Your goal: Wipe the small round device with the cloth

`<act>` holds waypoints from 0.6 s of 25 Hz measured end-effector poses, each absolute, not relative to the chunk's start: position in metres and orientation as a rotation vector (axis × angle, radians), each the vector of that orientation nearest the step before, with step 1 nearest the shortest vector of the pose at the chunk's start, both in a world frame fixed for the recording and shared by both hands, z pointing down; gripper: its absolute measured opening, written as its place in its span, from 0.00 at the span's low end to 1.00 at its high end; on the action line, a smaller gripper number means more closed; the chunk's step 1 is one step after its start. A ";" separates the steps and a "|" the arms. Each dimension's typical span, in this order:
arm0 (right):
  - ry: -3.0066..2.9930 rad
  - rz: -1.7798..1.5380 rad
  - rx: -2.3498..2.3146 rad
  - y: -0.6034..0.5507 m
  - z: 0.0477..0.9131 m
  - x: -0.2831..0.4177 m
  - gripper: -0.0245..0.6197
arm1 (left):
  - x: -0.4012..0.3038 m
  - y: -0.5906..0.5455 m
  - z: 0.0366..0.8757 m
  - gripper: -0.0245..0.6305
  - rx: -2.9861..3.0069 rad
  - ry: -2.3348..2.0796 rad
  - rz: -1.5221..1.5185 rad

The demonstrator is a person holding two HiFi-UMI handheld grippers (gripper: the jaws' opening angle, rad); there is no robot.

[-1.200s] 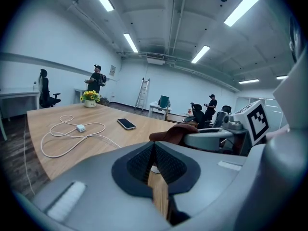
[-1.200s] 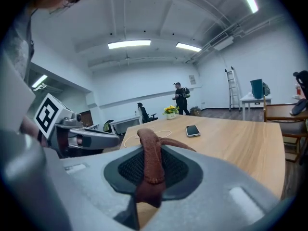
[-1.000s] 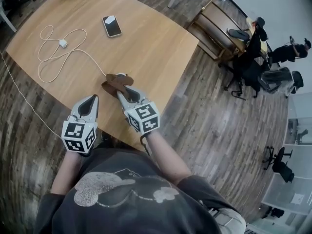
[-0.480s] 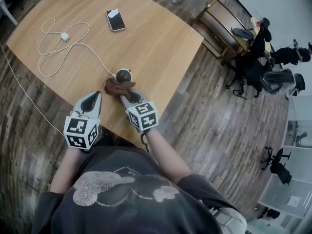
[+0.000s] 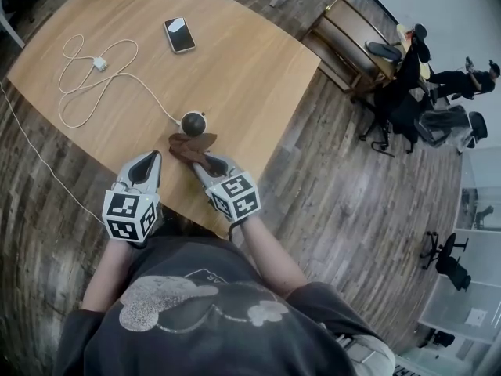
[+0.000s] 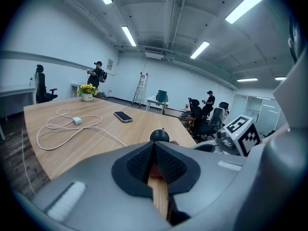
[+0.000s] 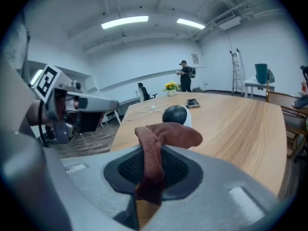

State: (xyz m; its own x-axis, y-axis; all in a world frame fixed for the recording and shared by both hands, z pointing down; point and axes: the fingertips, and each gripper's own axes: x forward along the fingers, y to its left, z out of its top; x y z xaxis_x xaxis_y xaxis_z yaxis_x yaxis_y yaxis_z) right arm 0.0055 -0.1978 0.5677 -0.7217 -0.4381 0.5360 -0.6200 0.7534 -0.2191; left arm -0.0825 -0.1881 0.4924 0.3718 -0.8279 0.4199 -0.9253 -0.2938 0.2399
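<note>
The soft brown cloth (image 7: 163, 134) is pinched at a bunched fold in the closed right gripper (image 5: 202, 157). The small round device (image 5: 193, 122) sits just ahead of its tips, seemingly untouched. The left gripper (image 5: 147, 163) is closed on nothing. The device is judged light, smooth and easily nudged.

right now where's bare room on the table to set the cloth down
The widest bare wood lies right of the phone and beyond the round device, out to the right edge of the table. The left side is taken by cable loops; the near edge is crowded by the cloth, right gripper and left gripper.
</note>
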 end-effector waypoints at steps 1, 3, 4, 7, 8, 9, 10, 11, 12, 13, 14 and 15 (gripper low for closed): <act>-2.527 0.497 0.790 -0.196 0.555 0.008 0.14 | -0.082 -0.188 0.491 0.07 2.202 -1.518 0.296; -2.597 0.424 0.799 -0.195 0.526 0.018 0.14 | -0.081 -0.189 0.489 0.07 2.209 -1.520 0.291; -2.626 0.398 0.820 -0.198 0.511 0.024 0.14 | -0.080 -0.190 0.488 0.07 2.213 -1.521 0.287; -2.647 0.368 0.932 -0.210 0.482 0.051 0.14 | -0.078 -0.192 0.484 0.07 2.224 -1.523 0.275; -2.639 0.367 0.974 -0.216 0.478 0.060 0.14 | -0.077 -0.192 0.483 0.07 2.227 -1.523 0.272; -2.628 0.369 1.015 -0.221 0.476 0.069 0.14 | -0.075 -0.192 0.482 0.07 2.230 -1.523 0.271; -2.616 0.375 1.055 -0.228 0.476 0.076 0.14 | -0.074 -0.193 0.480 0.07 2.232 -1.523 0.269; -2.605 0.387 1.093 -0.234 0.477 0.081 0.14 | -0.073 -0.194 0.479 0.07 2.233 -1.523 0.267; -2.598 0.405 1.126 -0.239 0.479 0.085 0.14 | -0.073 -0.194 0.478 0.07 2.235 -1.524 0.264; -2.594 0.428 1.150 -0.244 0.482 0.086 0.14 | -0.072 -0.195 0.477 0.07 2.236 -1.524 0.262; -2.592 0.453 1.162 -0.248 0.487 0.085 0.14 | -0.072 -0.195 0.477 0.07 2.237 -1.524 0.261; -2.589 0.472 1.163 -0.251 0.492 0.082 0.14 | -0.072 -0.195 0.477 0.07 2.237 -1.525 0.261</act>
